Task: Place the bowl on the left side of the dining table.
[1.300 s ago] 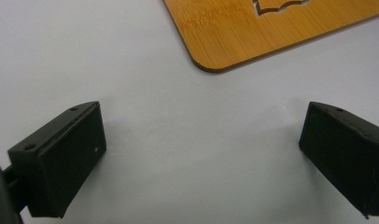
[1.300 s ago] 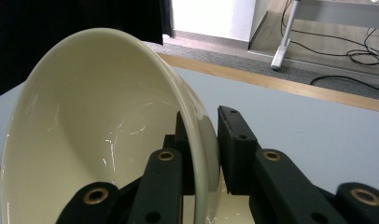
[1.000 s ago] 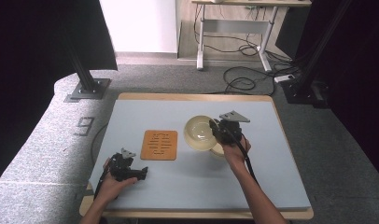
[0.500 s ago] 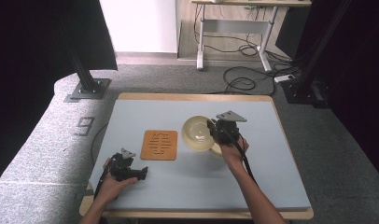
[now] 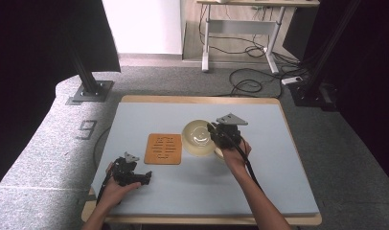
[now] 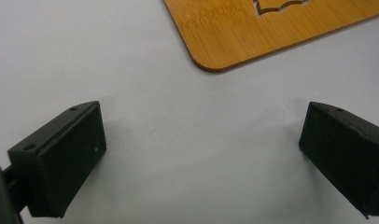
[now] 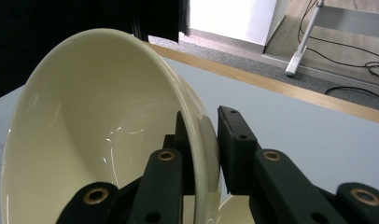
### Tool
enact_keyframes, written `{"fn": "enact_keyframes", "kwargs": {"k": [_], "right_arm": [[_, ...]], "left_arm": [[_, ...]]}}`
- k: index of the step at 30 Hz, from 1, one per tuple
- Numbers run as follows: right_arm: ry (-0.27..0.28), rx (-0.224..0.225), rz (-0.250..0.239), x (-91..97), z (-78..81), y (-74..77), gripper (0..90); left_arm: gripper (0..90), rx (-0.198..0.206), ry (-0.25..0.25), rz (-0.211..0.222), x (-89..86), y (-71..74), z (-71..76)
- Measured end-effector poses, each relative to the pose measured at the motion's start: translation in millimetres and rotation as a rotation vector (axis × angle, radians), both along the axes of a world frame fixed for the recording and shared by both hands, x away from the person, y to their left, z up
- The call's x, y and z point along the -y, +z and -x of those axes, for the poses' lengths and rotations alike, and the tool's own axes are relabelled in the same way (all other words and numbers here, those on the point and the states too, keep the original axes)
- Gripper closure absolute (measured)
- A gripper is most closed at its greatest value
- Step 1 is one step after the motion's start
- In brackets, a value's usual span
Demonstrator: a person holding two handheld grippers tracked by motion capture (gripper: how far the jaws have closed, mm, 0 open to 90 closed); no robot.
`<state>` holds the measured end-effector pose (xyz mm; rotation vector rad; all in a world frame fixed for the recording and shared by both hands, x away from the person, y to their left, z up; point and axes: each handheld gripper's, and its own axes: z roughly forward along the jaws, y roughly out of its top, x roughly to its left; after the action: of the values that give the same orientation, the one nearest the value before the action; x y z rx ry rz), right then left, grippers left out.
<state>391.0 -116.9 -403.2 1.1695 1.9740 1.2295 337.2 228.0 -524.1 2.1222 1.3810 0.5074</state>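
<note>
A cream bowl (image 5: 197, 139) is held tilted just right of the table's middle, with my right gripper (image 5: 217, 135) shut on its right rim. In the right gripper view the two black jaws pinch the rim of the bowl (image 7: 85, 130) from inside and outside, and the right gripper (image 7: 204, 123) points toward the table's far edge. A square bamboo mat with cut-out slots (image 5: 164, 148) lies flat to the left of the bowl. My left gripper (image 5: 145, 178) rests low near the front left, open and with nothing between its jaws. The left gripper (image 6: 201, 149) faces the corner of the mat (image 6: 271, 32).
The table has a pale blue-grey top (image 5: 279, 158) with a wooden border. A small cream shape (image 7: 234, 210) shows under the right jaws; I cannot tell what it is. Black stands, a desk frame and cables are on the floor beyond the table.
The bowl and the right gripper have shifted slightly left, toward the bamboo mat. The left gripper has stayed where it was.
</note>
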Motion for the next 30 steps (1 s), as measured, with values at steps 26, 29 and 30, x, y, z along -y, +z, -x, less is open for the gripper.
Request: {"fn": "enact_keyframes", "kwargs": {"k": [26,29,30], "right_arm": [[0.033,-0.016,0.006,-20.5,-0.1,4.0,78.8],[0.045,-0.017,0.013,-25.4,-0.3,3.2,78.8],[0.047,-0.017,0.013,-26.7,-0.5,2.6,78.8]], "left_arm": [[0.8,-0.003,0.002,-0.001,0.6,0.2,-0.2],[0.8,-0.004,0.002,-0.002,0.6,0.3,-0.3],[0.8,-0.004,0.001,-0.002,0.6,0.3,-0.3]]}}
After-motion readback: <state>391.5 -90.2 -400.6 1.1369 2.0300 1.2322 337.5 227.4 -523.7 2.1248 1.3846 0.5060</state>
